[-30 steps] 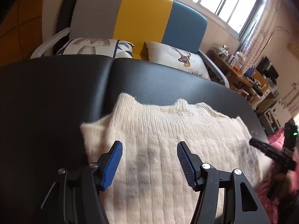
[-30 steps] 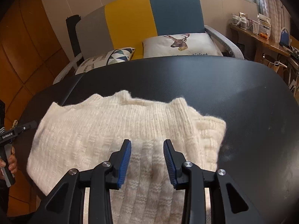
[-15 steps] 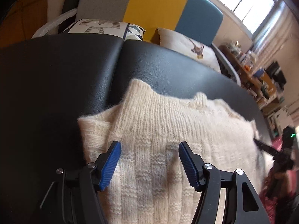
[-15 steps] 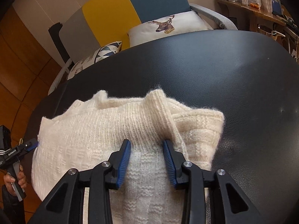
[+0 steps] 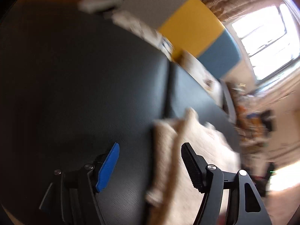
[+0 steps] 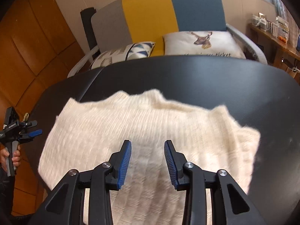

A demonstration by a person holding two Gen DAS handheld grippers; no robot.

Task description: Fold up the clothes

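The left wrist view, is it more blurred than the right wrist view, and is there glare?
Left wrist view: strong motion blur smears the sweater and sofa; the window is blown out. Right wrist view: mostly sharp, the sweater slightly soft, no strong glare.

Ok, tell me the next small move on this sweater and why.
Probably bring the left gripper back over the sweater: it is open and off at the sweater's left edge, while the right gripper hangs open over the middle, gripping nothing.
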